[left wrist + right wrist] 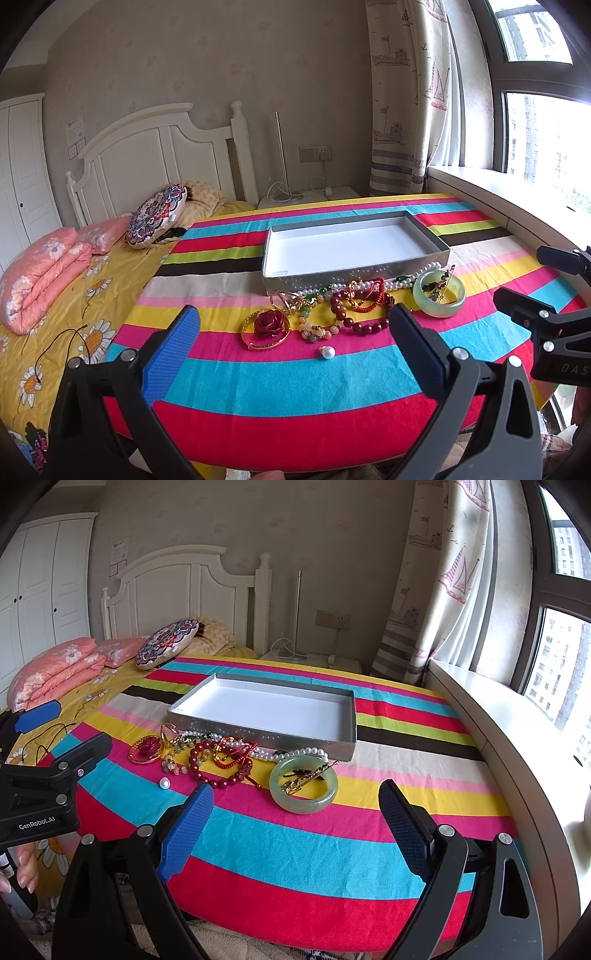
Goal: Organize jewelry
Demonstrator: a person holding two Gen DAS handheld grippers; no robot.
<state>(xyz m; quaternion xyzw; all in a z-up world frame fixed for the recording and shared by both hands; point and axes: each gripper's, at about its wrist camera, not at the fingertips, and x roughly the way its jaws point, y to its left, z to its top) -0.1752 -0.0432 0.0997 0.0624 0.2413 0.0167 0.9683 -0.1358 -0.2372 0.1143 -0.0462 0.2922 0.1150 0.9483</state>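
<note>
Plainly, "GenRobot.AI" marks the left gripper [55, 738]; both it and the right gripper [295, 805] hover with jaws wide apart, holding nothing. Jewelry [229, 757] lies heaped beside the silver box [258, 734] on a striped cloth [295, 849], bedroom behind.

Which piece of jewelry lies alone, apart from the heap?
The single white pearl, alone on the blue stripe nearer the tools; every other piece lies tangled or touching beside the box.

The left claw [293, 332] hangs with its jaws spread wide, blue pads facing each other and nothing between them. The right claw [295, 805] is likewise spread wide and holds nothing. The two sit side by side at about the same height, both pointing forward.
</note>
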